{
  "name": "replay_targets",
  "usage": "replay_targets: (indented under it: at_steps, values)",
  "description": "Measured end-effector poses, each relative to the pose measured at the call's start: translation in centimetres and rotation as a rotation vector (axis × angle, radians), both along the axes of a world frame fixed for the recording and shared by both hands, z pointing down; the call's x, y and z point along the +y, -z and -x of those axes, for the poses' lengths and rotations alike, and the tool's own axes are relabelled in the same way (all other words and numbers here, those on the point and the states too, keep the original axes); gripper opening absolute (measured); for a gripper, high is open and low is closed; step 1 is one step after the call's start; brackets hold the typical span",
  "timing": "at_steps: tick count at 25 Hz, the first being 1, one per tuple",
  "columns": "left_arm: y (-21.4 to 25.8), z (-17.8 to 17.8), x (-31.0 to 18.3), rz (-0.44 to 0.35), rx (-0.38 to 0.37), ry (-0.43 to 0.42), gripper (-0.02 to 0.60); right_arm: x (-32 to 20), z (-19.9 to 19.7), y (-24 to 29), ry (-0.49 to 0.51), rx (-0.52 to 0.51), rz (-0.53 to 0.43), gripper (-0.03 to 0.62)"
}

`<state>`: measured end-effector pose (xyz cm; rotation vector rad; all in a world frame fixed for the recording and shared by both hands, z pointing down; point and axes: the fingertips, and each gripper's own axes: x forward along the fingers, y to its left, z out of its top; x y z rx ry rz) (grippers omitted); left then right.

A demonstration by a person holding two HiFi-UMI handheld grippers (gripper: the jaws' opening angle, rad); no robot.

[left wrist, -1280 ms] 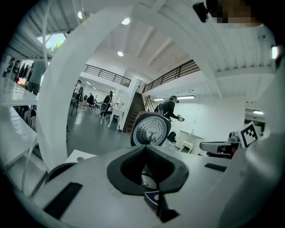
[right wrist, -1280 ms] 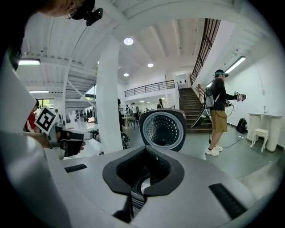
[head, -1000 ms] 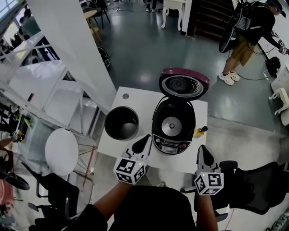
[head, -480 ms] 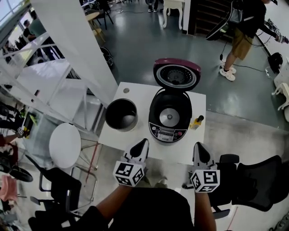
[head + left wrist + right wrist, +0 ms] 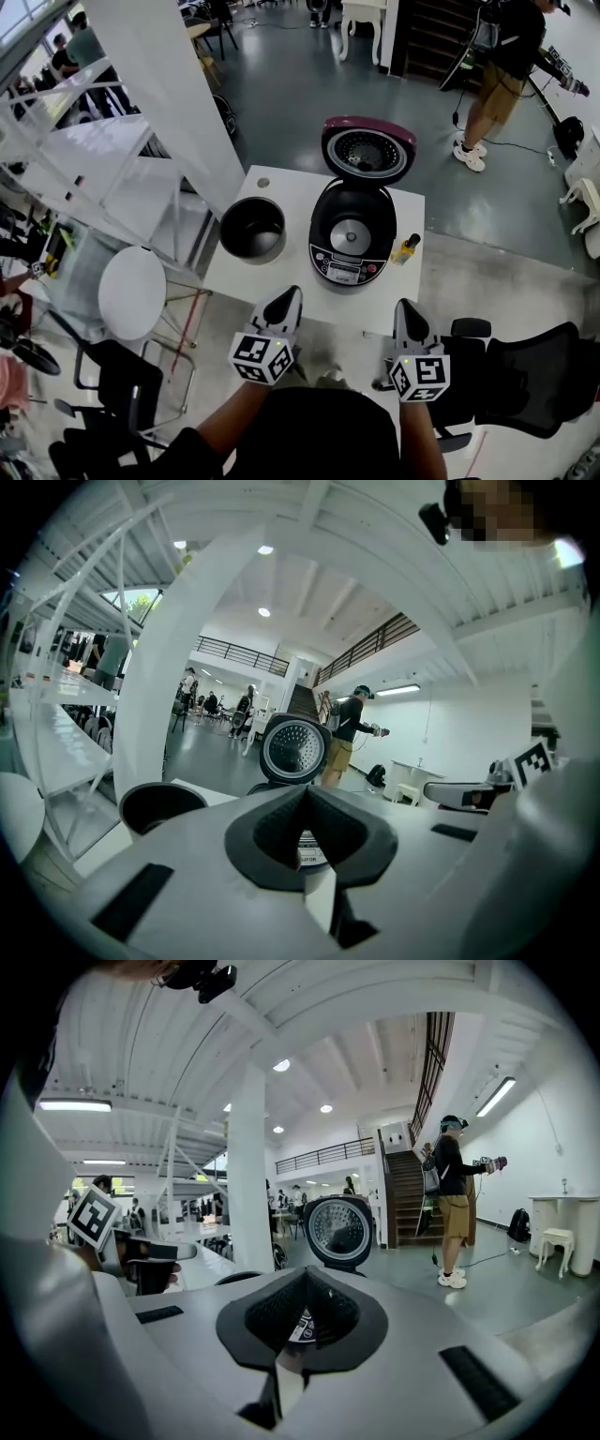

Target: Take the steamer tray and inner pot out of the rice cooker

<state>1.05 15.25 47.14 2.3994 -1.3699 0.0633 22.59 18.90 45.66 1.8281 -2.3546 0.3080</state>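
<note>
The black rice cooker stands on the white table with its maroon lid swung up; its cavity shows only the round heating plate. The dark inner pot sits on the table to the cooker's left, also seen as the inner pot in the left gripper view. No steamer tray is visible. My left gripper and right gripper hover side by side short of the table's near edge, both shut and empty. Each points at the cooker lid.
A small yellow bottle stands right of the cooker. A round white stool sits left of the table and a black office chair to its right. A person stands on the floor beyond. White shelving rises at left.
Both grippers have drawn back toward me from the table's near edge, still shut. The cooker and pot have stayed in place.
</note>
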Motion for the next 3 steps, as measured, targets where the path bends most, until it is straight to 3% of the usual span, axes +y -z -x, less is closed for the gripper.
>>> replay_targets:
  at_steps: [3]
  values:
    - [0.48,-0.49,1.33,0.004,0.026,0.011,0.005,1.27,-0.07,0.3,0.007,-0.006,0.002,0.0]
